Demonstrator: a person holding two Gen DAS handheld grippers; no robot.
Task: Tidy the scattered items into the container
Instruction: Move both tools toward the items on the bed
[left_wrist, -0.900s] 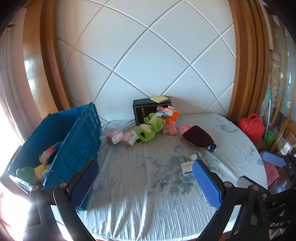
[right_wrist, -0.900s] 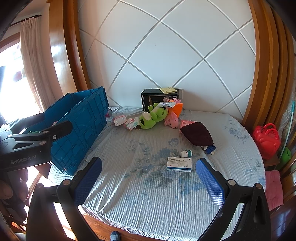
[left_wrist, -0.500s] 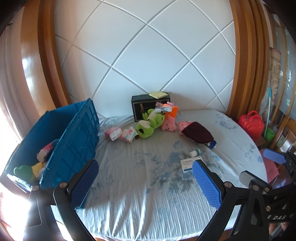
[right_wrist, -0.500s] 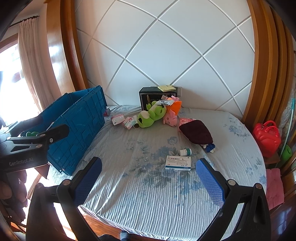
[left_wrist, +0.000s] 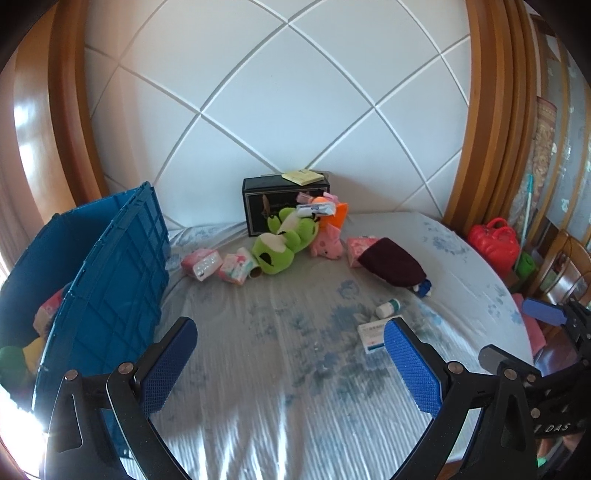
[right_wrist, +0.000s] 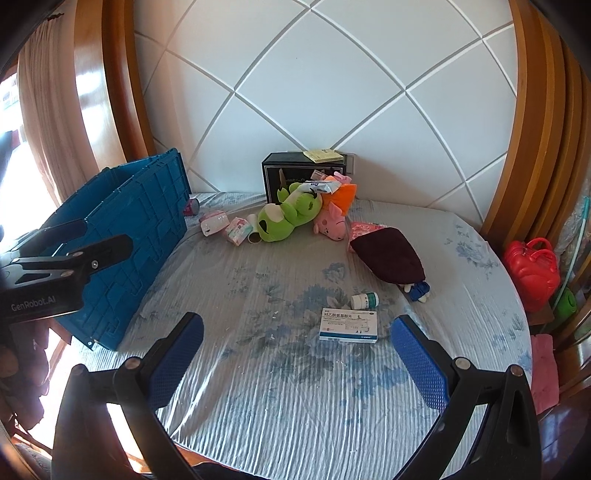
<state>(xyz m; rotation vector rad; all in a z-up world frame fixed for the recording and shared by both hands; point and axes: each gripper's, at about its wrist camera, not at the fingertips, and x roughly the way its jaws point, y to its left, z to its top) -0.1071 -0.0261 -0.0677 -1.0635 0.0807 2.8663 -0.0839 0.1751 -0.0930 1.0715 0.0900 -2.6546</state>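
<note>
Left hand-held gripper (left_wrist: 290, 352): released, jaws wide apart, holding nothing, above the near part of the bed (left_wrist: 258, 369).
Right hand-held gripper (right_wrist: 297, 350): released, empty, near the box (right_wrist: 348, 325).
Crate (right_wrist: 122, 236): blue, at the bed's left edge, a few items already inside.
Box: flat on the sheet, right of centre; a small bottle (right_wrist: 365, 300) lies just beyond it.
Far cluster: green plush (right_wrist: 288, 218), pink plush (right_wrist: 332, 221), tissue packs (left_wrist: 218, 264).
Maroon cloth (right_wrist: 388, 254): right of the plushes.
</note>
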